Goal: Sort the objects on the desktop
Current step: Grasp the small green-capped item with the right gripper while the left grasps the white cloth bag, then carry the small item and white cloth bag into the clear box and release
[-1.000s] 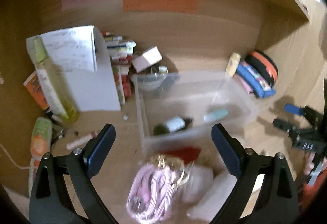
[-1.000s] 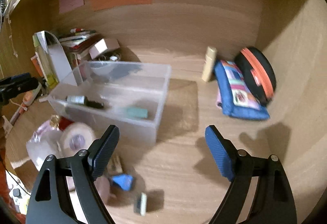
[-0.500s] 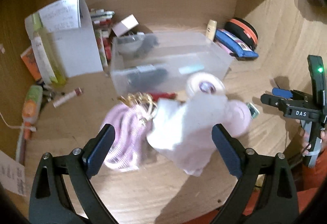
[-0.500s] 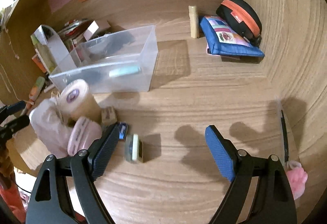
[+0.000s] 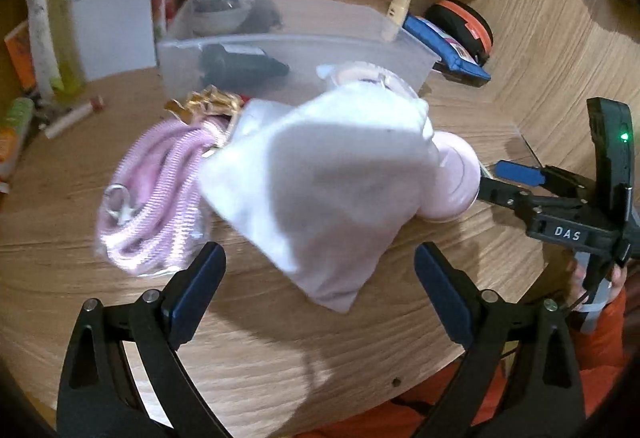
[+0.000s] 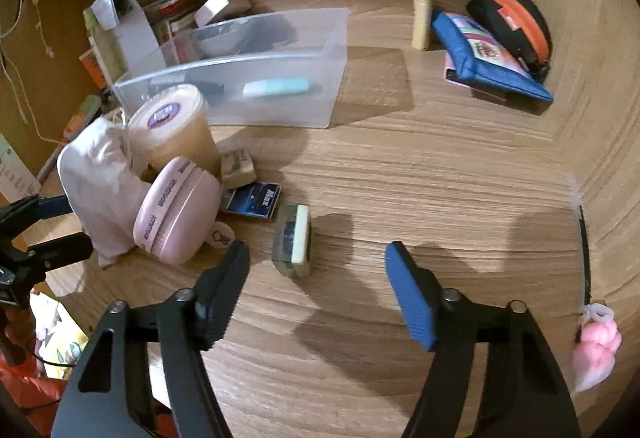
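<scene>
Pouch (image 5: 320, 178) before bin (image 5: 296, 50)

A matt, grained wooden desk (image 6: 440, 166) carries a frosted translucent plastic bin (image 6: 280, 94), a soft matt cloth pouch (image 5: 320, 178) and a smooth pink plastic case (image 6: 176, 214).

One clear bin (image 6: 280, 94) — two pouches: blue (image 6: 484, 66), black-and-orange (image 6: 516, 22).
</scene>
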A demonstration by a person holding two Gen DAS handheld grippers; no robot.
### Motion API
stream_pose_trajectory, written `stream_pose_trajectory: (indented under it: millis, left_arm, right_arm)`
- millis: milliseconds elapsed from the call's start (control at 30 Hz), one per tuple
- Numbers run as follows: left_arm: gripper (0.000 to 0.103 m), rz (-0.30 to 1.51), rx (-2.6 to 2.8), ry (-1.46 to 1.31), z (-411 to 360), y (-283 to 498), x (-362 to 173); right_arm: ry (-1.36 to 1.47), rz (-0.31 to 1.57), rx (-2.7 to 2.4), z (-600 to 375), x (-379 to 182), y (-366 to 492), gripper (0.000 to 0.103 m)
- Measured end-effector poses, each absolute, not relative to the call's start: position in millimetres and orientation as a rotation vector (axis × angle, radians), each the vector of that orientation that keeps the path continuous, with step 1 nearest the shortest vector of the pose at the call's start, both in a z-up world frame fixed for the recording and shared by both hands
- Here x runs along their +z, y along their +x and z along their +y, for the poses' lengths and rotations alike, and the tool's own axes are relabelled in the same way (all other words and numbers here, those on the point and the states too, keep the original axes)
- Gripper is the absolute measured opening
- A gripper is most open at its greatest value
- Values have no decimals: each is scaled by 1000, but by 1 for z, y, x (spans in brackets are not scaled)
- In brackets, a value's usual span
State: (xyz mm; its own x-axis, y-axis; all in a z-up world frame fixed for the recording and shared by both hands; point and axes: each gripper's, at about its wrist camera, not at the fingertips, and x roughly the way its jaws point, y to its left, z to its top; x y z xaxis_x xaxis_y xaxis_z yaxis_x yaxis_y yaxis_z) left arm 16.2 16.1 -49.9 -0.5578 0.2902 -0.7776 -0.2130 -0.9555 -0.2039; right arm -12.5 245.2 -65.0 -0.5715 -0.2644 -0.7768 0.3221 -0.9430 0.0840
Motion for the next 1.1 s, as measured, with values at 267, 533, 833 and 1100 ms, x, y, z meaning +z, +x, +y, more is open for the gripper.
stream_pose_trajectory:
  millis: [267, 533, 833, 1100]
  left_arm:
    - [87, -173, 2537, -1305, 23, -4, -57]
    - [44, -265, 2529, -1273, 17, 3, -52]
    - [32, -238, 2563, -1246, 13, 20, -36]
    - [32, -263, 2671, -1128, -9, 22, -4]
  right_arm:
    - [1242, 134, -2509, 236, -71, -21, 35]
    - [1184, 177, -2525, 229, -68, -17, 15]
    - [1116, 114, -2549, 234, -48, -14, 15]
    - [991, 95, -2570, 227, -16, -9, 15]
